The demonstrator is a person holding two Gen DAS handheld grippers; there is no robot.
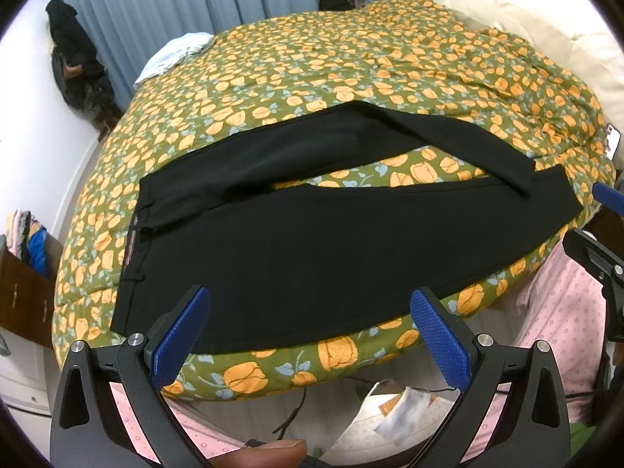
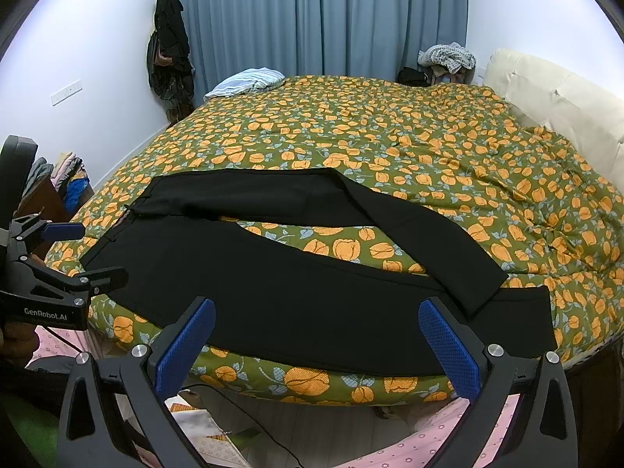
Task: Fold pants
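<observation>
step: pre-grasp, pants (image 2: 296,296) spread on bed (image 2: 390,136), legs apart | left gripper (image 1: 310,323) agape, empty | right gripper (image 2: 316,335) agape, empty | next: likely pinch the 12 o'clock leg, lay it over the near one

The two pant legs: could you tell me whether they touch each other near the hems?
Touching. The right wrist view shows the far leg bending back so its hem lies on top of the near leg, with no quilt visible between them there.
</observation>
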